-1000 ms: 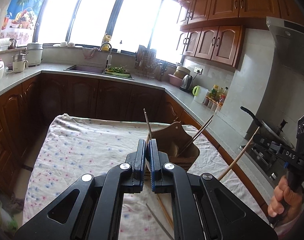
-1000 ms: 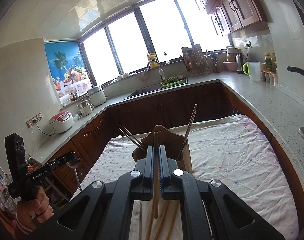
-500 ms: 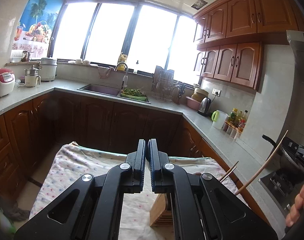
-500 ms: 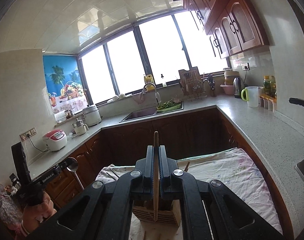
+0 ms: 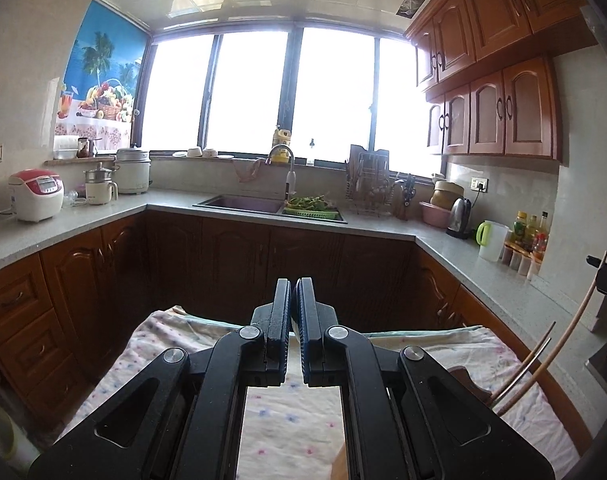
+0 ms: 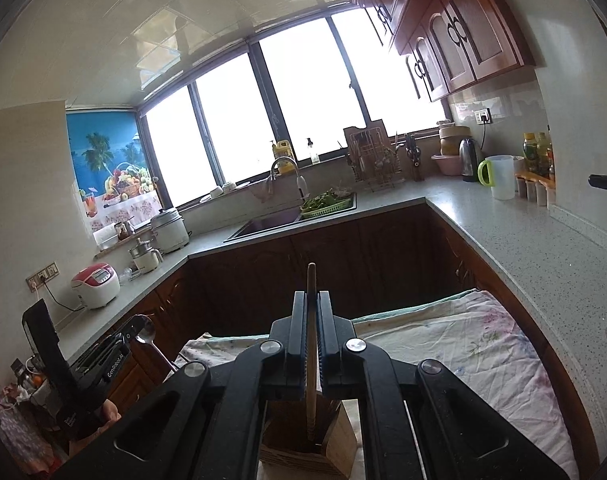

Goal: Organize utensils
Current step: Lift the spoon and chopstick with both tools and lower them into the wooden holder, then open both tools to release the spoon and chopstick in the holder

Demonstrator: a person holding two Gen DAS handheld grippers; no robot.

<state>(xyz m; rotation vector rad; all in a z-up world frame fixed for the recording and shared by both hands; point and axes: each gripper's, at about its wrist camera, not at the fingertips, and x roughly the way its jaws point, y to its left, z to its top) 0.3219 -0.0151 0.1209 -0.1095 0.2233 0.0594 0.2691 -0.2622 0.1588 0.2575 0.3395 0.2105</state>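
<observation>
Right gripper [image 6: 311,312] clamped on upright wooden chopstick [image 6: 311,360], tip hanging above wooden holder [image 6: 307,448] on the cloth-covered table [image 6: 463,344]; a tilt could catch the rim. Left gripper [image 6: 137,332] closed on a metal spoon [image 6: 146,334]; thin handle may slip

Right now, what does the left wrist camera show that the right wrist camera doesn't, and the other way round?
Only the left wrist view: two thin chopsticks leaning out of the wooden holder. Only the right wrist view: a spoon pinched by the shut left gripper, and a hand below. Both: the flowered cloth, sink, and wooden chopstick in the shut right gripper.
</observation>
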